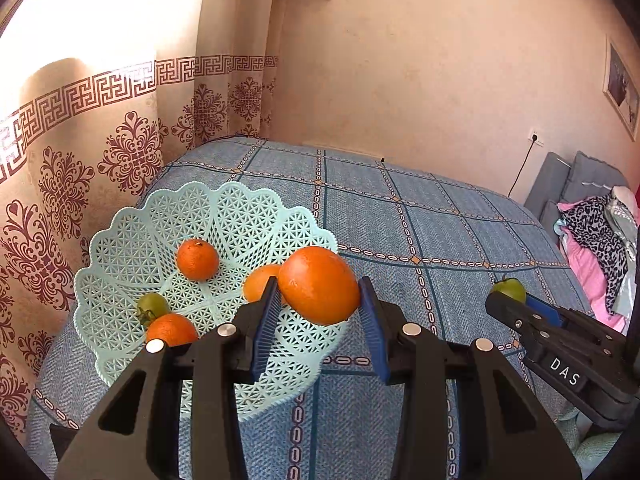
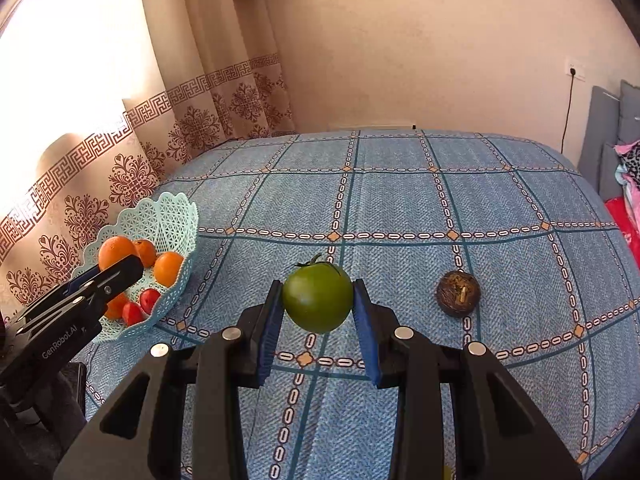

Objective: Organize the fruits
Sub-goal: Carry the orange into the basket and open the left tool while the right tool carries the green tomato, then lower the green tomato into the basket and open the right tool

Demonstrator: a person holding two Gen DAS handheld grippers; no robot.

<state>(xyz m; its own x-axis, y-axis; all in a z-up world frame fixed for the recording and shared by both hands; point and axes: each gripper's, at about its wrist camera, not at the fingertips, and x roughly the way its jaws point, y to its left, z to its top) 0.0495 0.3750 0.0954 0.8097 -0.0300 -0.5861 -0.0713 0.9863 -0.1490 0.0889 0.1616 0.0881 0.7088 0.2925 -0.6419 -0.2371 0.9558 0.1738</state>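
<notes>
Broadly, a bench (image 2: 440, 208) draped in a blue checked cloth fills both views, with a patterned curtain (image 1: 80, 160) at its left edge. Pale mint lattice basket (image 1: 248, 216) with a scalloped rim sits near the bench's left edge. Left gripper (image 1: 320, 312) reaches forward over the basket's near right rim, its jaws clenched on a large orange (image 1: 320, 284), smooth and slightly oval, held clear of the basket floor. Right gripper (image 2: 318, 312) is held level above the open cloth, jaws grasping a green tomato (image 2: 318, 298) with its stem and calyx upward. Within the basket lie further oranges (image 1: 198, 260), a second green tomato (image 1: 152, 306) and two small red fruits (image 2: 150, 300); the fingers partly hide some of them. Small dark brown round fruit (image 2: 458, 294) rests on the cloth just right of the right gripper; its kind is unclear.
</notes>
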